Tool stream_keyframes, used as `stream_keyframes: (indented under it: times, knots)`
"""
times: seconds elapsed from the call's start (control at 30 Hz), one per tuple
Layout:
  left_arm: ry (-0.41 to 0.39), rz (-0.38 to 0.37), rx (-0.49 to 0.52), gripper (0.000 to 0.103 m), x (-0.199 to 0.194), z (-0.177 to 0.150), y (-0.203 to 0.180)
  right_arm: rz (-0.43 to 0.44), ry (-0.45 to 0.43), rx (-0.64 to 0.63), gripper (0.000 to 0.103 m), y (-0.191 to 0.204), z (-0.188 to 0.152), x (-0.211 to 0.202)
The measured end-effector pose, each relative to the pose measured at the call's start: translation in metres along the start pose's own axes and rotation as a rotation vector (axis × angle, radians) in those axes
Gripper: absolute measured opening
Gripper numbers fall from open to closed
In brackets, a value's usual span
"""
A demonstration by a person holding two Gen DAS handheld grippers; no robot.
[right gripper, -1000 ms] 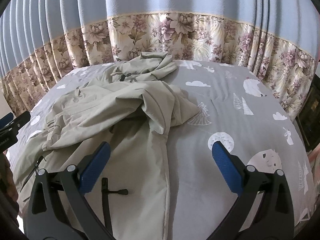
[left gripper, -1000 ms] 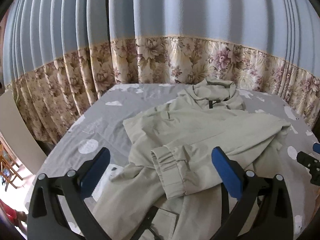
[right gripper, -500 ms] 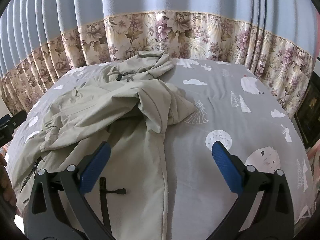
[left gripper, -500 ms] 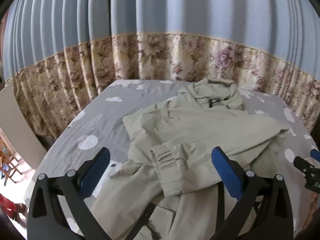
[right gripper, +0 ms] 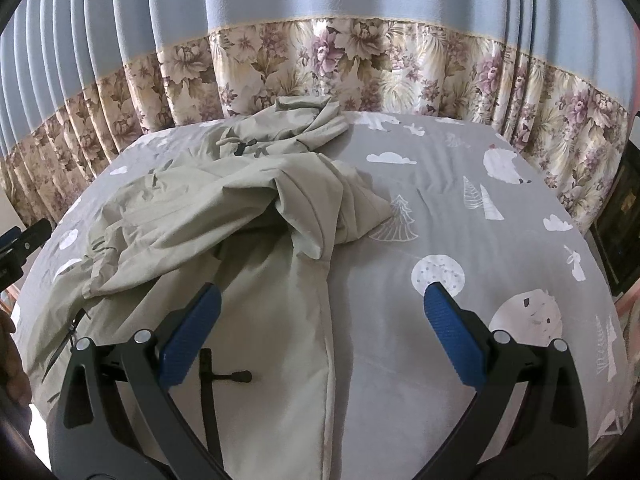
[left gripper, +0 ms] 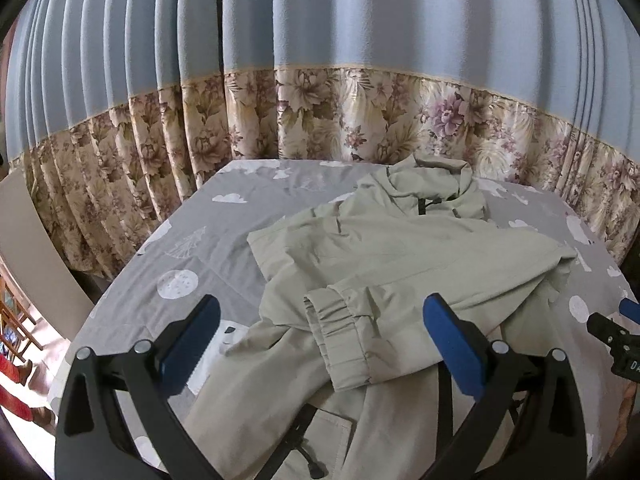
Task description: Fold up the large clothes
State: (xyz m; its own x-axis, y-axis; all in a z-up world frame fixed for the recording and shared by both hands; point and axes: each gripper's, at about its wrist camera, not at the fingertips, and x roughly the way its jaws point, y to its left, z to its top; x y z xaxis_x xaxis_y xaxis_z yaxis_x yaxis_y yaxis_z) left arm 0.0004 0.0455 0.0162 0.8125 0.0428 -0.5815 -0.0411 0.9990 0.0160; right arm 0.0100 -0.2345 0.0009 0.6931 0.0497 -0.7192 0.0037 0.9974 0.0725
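Observation:
A pale khaki jacket (left gripper: 400,264) lies rumpled on the grey patterned bed sheet (left gripper: 208,240), hood towards the curtains, one elastic sleeve cuff (left gripper: 340,336) folded across its middle. My left gripper (left gripper: 320,340) is open and empty, above the near part of the jacket by the cuff. In the right wrist view the jacket (right gripper: 224,216) covers the left half of the bed. My right gripper (right gripper: 320,336) is open and empty above the jacket's right edge and front hem. A black zipper pull (right gripper: 232,378) lies near its left finger.
Blue curtains with a floral band (left gripper: 360,120) hang close behind the bed. The right side of the sheet (right gripper: 480,220) is bare fabric. The right gripper's tip shows at the left wrist view's right edge (left gripper: 616,340). A dark cabinet (right gripper: 620,216) stands at right.
Both grippers have drawn back and lifted slightly, so the bed looks a little farther. The jacket has not moved. Both stay open.

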Motion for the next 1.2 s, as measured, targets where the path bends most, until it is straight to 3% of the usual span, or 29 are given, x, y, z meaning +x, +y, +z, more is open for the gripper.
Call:
stream_keyframes:
  times: [0.43, 0.7, 1.2]
  knots:
    - [-0.002, 0.005, 0.001, 0.101, 0.002, 0.0, 0.001, 0.033, 0.015, -0.023, 0.1, 0.002, -0.001, -0.001]
    - [-0.004, 0.014, -0.001, 0.101, 0.004, 0.002, 0.008, -0.001, 0.003, -0.024, 0.1, 0.004, 0.0, 0.0]
    - [0.037, 0.056, 0.06, 0.101, 0.038, 0.007, 0.019, -0.01, 0.038, -0.04, 0.1, -0.006, 0.021, 0.041]
